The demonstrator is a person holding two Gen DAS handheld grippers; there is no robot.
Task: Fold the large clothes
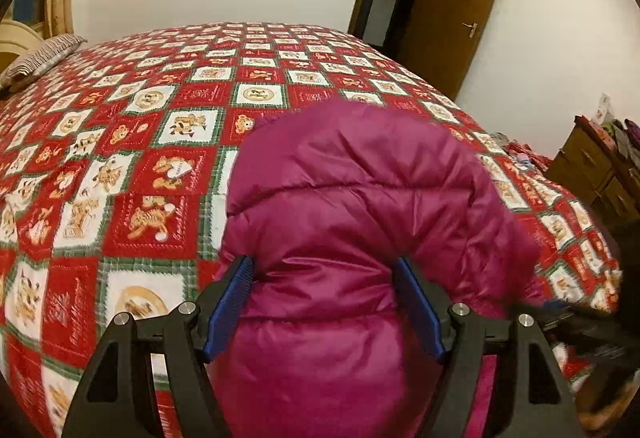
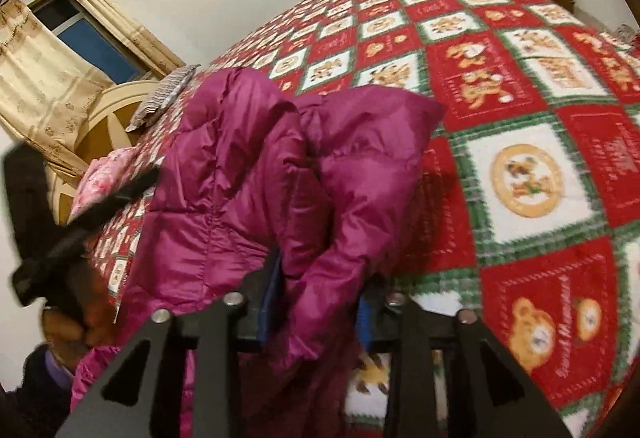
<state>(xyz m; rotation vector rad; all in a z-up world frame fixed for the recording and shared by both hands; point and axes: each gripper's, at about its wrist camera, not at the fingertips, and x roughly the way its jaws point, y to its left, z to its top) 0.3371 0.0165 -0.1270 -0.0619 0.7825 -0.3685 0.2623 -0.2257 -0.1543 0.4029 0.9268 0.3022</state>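
A magenta puffer jacket (image 1: 360, 190) is bunched up over the near edge of the bed. My left gripper (image 1: 324, 270) has its blue pads on either side of a thick fold of the jacket and is shut on it. In the right wrist view the jacket (image 2: 240, 166) hangs in folds. My right gripper (image 2: 320, 278) is shut on a narrow fold, its pads mostly buried in fabric. The left gripper shows as a dark blur at the left of the right wrist view (image 2: 60, 238), and the right one blurs at the right edge of the left wrist view (image 1: 580, 322).
The bed carries a red, white and green bear-print blanket (image 1: 140, 158). A striped pillow (image 1: 40, 58) lies at the head, by a cream headboard (image 2: 100, 110). A pink floral pillow (image 2: 100, 178) lies beside it. A wooden dresser (image 1: 600, 166) and an open door (image 1: 452, 10) are to the right.
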